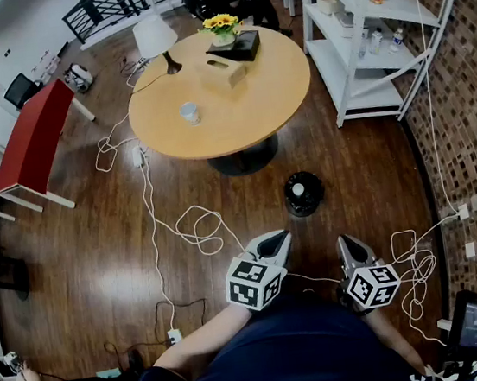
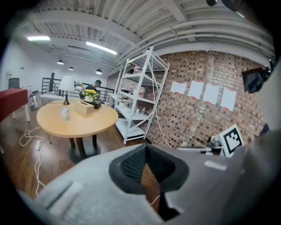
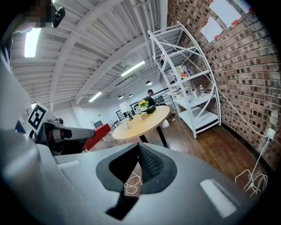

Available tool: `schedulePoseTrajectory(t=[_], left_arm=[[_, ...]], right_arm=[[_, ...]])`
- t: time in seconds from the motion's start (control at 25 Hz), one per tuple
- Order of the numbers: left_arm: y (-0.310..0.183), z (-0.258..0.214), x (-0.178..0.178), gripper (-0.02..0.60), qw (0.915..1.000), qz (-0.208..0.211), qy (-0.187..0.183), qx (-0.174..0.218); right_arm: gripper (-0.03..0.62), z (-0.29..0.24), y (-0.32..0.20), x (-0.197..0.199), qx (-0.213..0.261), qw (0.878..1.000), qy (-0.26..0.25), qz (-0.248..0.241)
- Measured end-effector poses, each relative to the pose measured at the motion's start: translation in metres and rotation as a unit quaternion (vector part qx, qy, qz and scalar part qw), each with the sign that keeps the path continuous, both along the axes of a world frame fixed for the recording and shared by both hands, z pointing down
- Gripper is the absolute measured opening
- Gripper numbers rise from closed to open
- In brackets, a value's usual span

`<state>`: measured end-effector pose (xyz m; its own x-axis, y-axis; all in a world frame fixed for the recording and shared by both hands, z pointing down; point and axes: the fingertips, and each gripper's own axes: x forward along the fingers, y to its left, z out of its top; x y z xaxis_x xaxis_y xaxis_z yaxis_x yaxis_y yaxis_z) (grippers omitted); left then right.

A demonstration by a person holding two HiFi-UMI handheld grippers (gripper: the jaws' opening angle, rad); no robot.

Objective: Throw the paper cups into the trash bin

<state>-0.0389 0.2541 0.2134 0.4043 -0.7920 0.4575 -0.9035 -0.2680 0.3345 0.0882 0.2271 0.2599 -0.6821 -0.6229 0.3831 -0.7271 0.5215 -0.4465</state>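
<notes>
One red table (image 1: 35,138): it stands at the far left of your head view, on the wood floor.
Lamp (image 1: 155,38): white shade, upright on the rear left of the round table (image 1: 282,92).
Paper cup (image 1: 190,112): it stands upright on the round table, left of centre, apart from the other things there and well away from both of your grippers.
Tissue box (image 1: 223,72): it lies on the table behind and to the right of the cup.
Flowers (image 1: 222,24): yellow, set on a black box at the table's far edge.
Left gripper (image 1: 273,243): you hold it low and close to your body, over the floor. Its jaws are pressed together with nothing between them.
Trash bin (image 1: 303,192): black and round, it sits on the floor just in front of the table's base, between the table and your grippers. A pale shape shows inside, and you cannot tell what it is.
Right gripper (image 1: 348,245): it is low beside the left one, its jaws likewise closed on nothing.
White shelf (image 1: 357,30): it stands right of the table, against the brick wall (image 1: 472,111).
</notes>
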Motion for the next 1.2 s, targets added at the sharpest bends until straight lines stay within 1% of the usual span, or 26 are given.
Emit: schedulePoseTrajectory(t=[0.12,0.24,0.36,0.44,0.56,0.64,0.76,0.84,0.92,1.0,1.08,1.12,1.2], left_arm=[[-0.028,-0.004,-0.006,0.005,0.9999,0.006,0.008,0.004],[-0.058,0.003,-0.009,0.005,0.9998,0.015,0.015,0.002],[-0.099,0.009,-0.011,0.005,0.9991,0.031,0.029,0.004],[-0.13,0.009,-0.018,0.005,0.9982,0.041,0.043,0.009],[-0.182,0.006,-0.045,0.005,0.9973,0.044,0.056,0.016],[-0.214,0.008,-0.067,0.005,0.9973,0.042,0.058,0.016],[-0.249,0.026,-0.109,0.005,0.9981,0.034,0.051,-0.002],[-0.271,0.043,-0.147,0.005,0.9988,0.012,0.042,-0.02],[-0.292,0.061,-0.192,0.006,0.9988,-0.027,0.022,-0.034],[-0.306,0.08,-0.241,0.067,0.9962,-0.078,-0.01,-0.039],[-0.314,0.096,-0.291,0.111,0.9894,-0.132,-0.048,-0.038],[-0.318,0.099,-0.313,0.147,0.9851,-0.156,-0.064,-0.037],[-0.324,0.1,-0.351,0.199,0.9755,-0.196,-0.094,-0.035]], right_arm=[[0.01,-0.002,-0.02,-0.009,0.006,1.0,0.003,0.003],[0.009,0.002,-0.045,-0.013,0.009,1.0,0.015,0.005],[0.01,0.002,-0.082,-0.011,0.014,0.999,0.035,0.023],[0.011,0.001,-0.109,-0.017,0.013,0.998,0.051,0.033],[0.011,-0.004,-0.152,-0.04,0.013,0.997,0.069,0.037],[0.011,-0.009,-0.179,-0.056,0.014,0.996,0.081,0.035],[0.01,-0.012,-0.212,-0.08,0.004,0.995,0.089,0.04],[0.01,-0.012,-0.231,-0.096,-0.004,0.995,0.09,0.042],[0.01,-0.012,-0.247,-0.105,-0.01,0.995,0.093,0.039],[0.01,-0.008,-0.257,-0.106,-0.019,0.994,0.098,0.039],[0.009,-0.002,-0.265,-0.105,-0.029,0.994,0.098,0.039],[0.01,-0.001,-0.271,-0.106,-0.031,0.994,0.096,0.036],[0.01,-0.004,-0.285,-0.109,-0.024,0.995,0.092,0.027]])
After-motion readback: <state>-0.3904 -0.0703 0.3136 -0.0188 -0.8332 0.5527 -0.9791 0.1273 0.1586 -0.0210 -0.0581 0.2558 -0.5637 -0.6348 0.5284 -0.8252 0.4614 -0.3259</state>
